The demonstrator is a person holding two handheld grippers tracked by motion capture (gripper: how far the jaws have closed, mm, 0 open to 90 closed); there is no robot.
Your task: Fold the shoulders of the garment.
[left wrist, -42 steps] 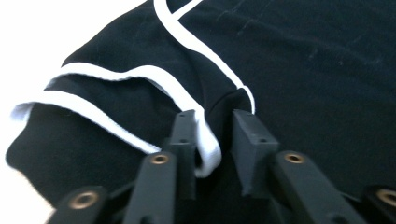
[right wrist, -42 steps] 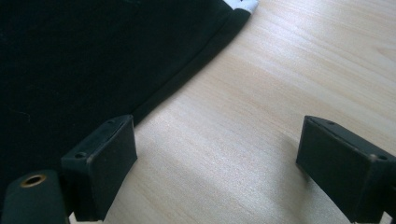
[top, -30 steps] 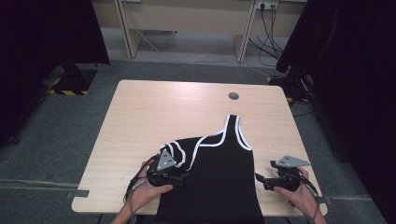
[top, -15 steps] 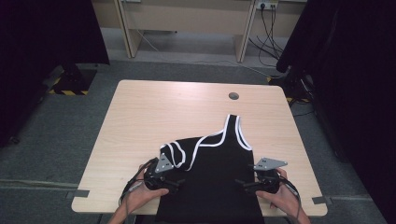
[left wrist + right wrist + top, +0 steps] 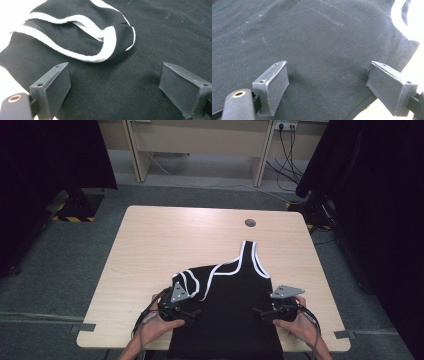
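A black sleeveless top [image 5: 230,310] with white trim lies on the wooden table [image 5: 175,235], its hem at the near edge. One shoulder strap [image 5: 250,252] points away; the other [image 5: 190,280] is folded over onto the body. My left gripper [image 5: 195,312] rests beside that folded strap [image 5: 82,42]. Its jaws have just been opening and stand open [image 5: 113,85] over flat black cloth, with nothing pinched. My right gripper [image 5: 257,311] hovers at the top's right side, open [image 5: 328,82], with the cloth's edge [image 5: 409,50] just beyond one jaw.
A round cable hole [image 5: 250,223] sits near the table's far edge. Desk legs and cables [image 5: 280,150] stand behind the table, and dark curtains [image 5: 50,160] hang on both sides. Bare wood lies left of the top and beyond it.
My right gripper has moved leftward from beside the top onto its right side. The left hand has stayed where it was beside the folded strap.
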